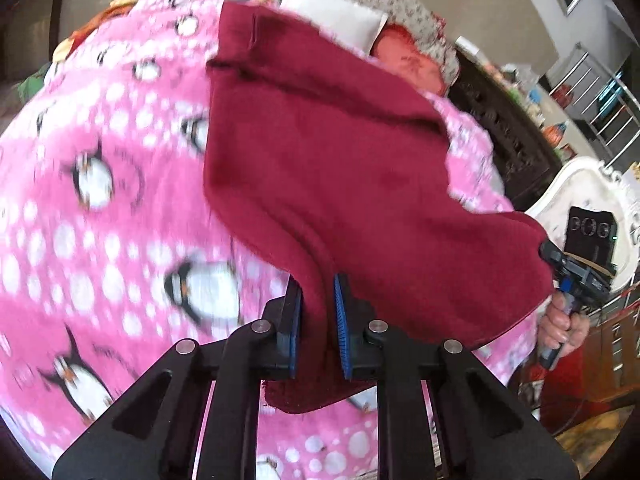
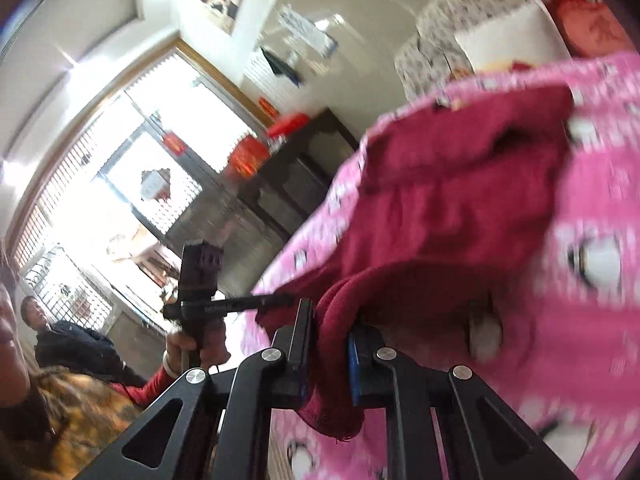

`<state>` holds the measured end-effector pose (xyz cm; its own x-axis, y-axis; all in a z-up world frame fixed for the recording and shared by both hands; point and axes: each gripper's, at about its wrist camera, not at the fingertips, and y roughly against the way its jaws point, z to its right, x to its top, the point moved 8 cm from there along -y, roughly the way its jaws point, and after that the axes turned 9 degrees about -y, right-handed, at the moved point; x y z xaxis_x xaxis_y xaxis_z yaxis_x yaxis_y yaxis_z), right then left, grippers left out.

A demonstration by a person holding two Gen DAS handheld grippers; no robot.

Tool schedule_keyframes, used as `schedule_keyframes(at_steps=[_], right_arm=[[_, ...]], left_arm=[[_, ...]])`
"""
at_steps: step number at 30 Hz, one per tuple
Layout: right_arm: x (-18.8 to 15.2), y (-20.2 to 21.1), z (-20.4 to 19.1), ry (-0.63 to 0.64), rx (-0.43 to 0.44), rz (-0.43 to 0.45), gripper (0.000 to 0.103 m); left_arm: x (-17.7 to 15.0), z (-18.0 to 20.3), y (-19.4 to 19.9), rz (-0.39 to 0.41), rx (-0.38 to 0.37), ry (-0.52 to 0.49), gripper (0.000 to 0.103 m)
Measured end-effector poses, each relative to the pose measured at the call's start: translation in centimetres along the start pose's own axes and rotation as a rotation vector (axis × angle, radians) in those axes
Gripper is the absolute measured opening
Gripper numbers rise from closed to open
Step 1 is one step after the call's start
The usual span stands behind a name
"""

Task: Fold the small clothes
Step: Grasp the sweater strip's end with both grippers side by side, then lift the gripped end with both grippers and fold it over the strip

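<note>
A dark red fleece garment (image 1: 320,160) hangs stretched above a pink penguin-print blanket (image 1: 100,220). My left gripper (image 1: 318,292) is shut on the garment's near edge, cloth pinched between its blue pads. My right gripper (image 1: 550,254) shows at the right in the left wrist view, holding the garment's other corner. In the right wrist view my right gripper (image 2: 332,320) is shut on a bunched fold of the red garment (image 2: 440,208), lifted over the blanket (image 2: 592,320). The left gripper (image 2: 280,301) shows there at the left, gripping the cloth.
A white pillow (image 1: 332,4) and a red cushion (image 1: 408,60) lie at the blanket's far end on a floral cover. A dark wooden cabinet (image 1: 504,128) stands beside the bed. A person in dark clothes (image 2: 68,340) sits near bright windows.
</note>
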<state>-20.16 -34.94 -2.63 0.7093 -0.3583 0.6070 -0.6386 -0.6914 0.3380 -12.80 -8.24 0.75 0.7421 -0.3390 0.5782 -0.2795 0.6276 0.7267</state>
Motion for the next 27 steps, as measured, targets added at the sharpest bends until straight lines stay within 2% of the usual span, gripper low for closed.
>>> schedule_keyframes(at_steps=[4,8,10,13,15,17,19,21,23,24,25,26,27], right_arm=[[5.4,-0.8,0.0,0.031,-0.003,0.093,0.014],[11.7,-1.2,1.2,0.019,-0.024,0.184,0.011],[15.4,-2.0,2.7,0.013,-0.075,0.23,0.011],[19.9,-2.9,5.8,-0.022,-0.15,0.267,0.011],[22.4,-4.7,9.2,-0.058,-0.241,0.289,0.011],[24.3,-6.7,12.6,-0.12,-0.299,0.292,0.011],[26.1,-8.3,16.2,-0.181,-0.359,0.286,0.011],[27.0,-10.0,19.3,-0.221,-0.431,0.215,0.011],[27.4,-10.0,20.3,-0.274,-0.415,0.201,0.012],[27.4,-9.3,19.8,-0.286,-0.371,0.227,0.017],[27.3,-8.6,19.2,-0.276,-0.353,0.243,0.026],[27.0,-8.0,18.6,-0.261,-0.356,0.252,0.028],[26.8,-7.3,18.0,-0.237,-0.373,0.257,0.029]], left_arm=[[5.8,0.1,0.7,0.082,-0.002,-0.028,0.014],[13.8,-0.8,0.0,0.157,-0.007,-0.027,0.014],[17.2,-1.5,-0.9,0.175,-0.005,-0.021,0.014],[22.6,-3.8,-3.7,0.199,0.066,0.002,0.011],[25.1,-5.5,-5.9,0.2,0.092,0.04,0.011],[27.2,-7.4,-7.6,0.204,0.162,0.056,0.011],[28.6,-9.2,-8.7,0.208,0.207,0.085,0.011],[29.0,-10.2,-9.6,0.192,0.201,0.112,0.011],[28.8,-10.6,-9.6,0.182,0.142,0.15,0.011],[28.4,-10.5,-9.2,0.185,0.104,0.167,0.011],[28.1,-10.4,-8.9,0.188,0.076,0.172,0.016],[27.7,-10.0,-8.5,0.185,0.061,0.156,0.02],[27.4,-9.7,-8.3,0.178,0.069,0.135,0.032]])
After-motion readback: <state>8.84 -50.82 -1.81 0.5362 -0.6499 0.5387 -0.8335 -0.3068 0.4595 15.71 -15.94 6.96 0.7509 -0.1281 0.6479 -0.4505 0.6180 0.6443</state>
